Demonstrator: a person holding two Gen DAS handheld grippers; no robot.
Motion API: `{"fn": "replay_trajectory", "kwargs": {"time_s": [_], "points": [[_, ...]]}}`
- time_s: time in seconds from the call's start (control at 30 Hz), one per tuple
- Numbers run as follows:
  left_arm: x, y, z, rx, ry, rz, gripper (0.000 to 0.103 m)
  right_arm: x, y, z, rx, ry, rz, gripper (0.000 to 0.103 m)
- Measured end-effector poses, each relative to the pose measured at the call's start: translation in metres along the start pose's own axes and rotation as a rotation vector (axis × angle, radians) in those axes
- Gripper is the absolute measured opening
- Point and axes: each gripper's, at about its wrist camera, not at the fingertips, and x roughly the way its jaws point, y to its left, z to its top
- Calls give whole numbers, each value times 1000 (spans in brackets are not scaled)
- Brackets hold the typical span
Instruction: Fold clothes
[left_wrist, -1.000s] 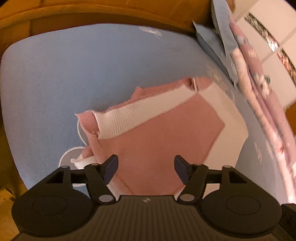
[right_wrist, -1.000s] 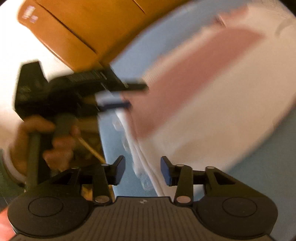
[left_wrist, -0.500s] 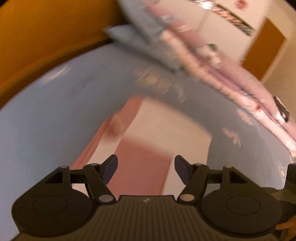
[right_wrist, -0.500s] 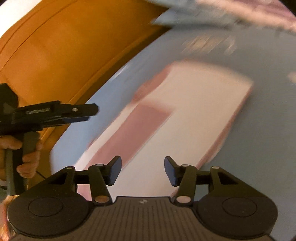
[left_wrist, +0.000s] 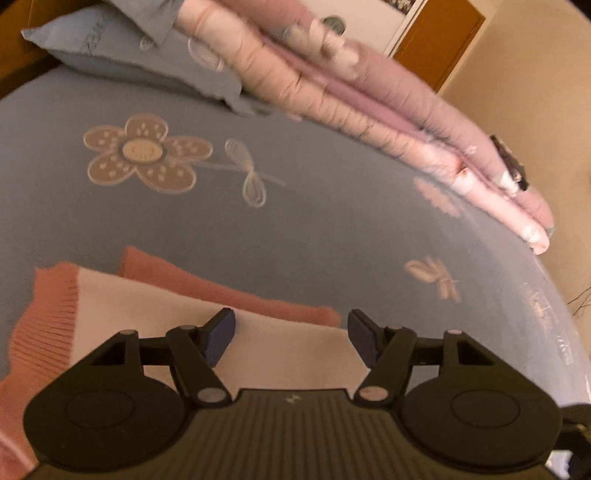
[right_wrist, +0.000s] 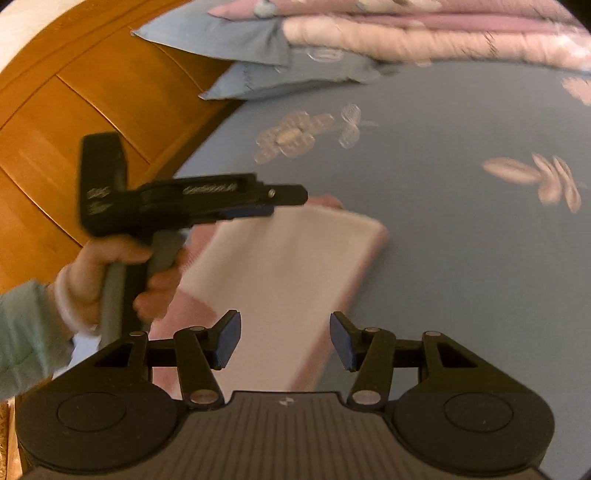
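Observation:
A pink and cream knitted sweater (left_wrist: 147, 306) lies folded into a long rectangle (right_wrist: 288, 266) on the blue bed sheet (left_wrist: 295, 221). My left gripper (left_wrist: 291, 332) hovers over the sweater's far end, open, with nothing between its fingers. From the right wrist view the left gripper (right_wrist: 284, 201) is side-on above the sweater's far left corner, held by a hand (right_wrist: 110, 266). My right gripper (right_wrist: 285, 336) stands open above the sweater's near end, its jaws wide apart and empty.
A folded pink quilt (left_wrist: 369, 99) and a blue pillow (left_wrist: 122, 48) lie along the far side of the bed. A wooden headboard (right_wrist: 74, 110) runs along the left. Bare sheet (right_wrist: 461, 258) printed with flowers stretches to the right of the sweater.
Both views have swung toward the quilt. The left gripper has travelled along the sweater to its far end. The right jaws have widened. The sweater now lies as a narrower rectangle.

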Motion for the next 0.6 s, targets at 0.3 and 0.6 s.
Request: {"fn": "replay_trajectory", "kwargs": {"time_s": [0.3, 0.6], "points": [[-4, 1, 15, -72, 1, 3, 72, 10, -9, -3, 27, 35, 12, 59], [-14, 79, 44, -410, -10, -244, 73, 56, 0, 64, 31, -167, 181, 64]]}}
